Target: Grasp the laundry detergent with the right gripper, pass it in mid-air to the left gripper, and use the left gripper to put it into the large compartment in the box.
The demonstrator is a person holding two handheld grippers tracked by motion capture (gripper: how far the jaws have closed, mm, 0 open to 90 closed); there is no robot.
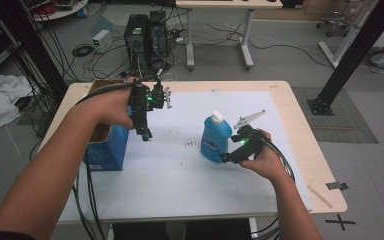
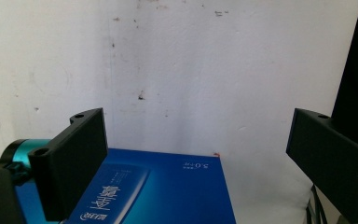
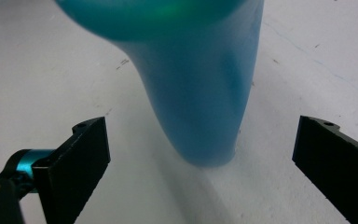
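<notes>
From above, your right tongs (image 1: 225, 158) sit low on the bench (image 1: 280, 100), right beside the foot of the blue bottle (image 1: 215, 137), which stands upright on the white sheet (image 1: 180, 175) with its white cap (image 1: 217, 117) up. Your right hand (image 1: 262, 159) holds them from the near right side of the bottle. Your left tongs (image 1: 146, 135) hang raised with their tips pointing down, just past the edge of the blue box (image 1: 105, 147), well apart from the bottle. Your left hand (image 1: 111, 107) is above the box.

In the left gripper view, your left tongs (image 2: 196, 158) stand wide open with nothing between the jaws. Below and between them lies the top of the box (image 2: 168, 191), with the sheet (image 2: 191, 70) beyond it.

In the right gripper view, your right tongs (image 3: 200, 163) are wide open too. The bottle (image 3: 200, 107) stands just ahead, centred between the jaws, its base resting on the sheet (image 3: 51, 70). Neither jaw touches it; there is clear space on both sides.
</notes>
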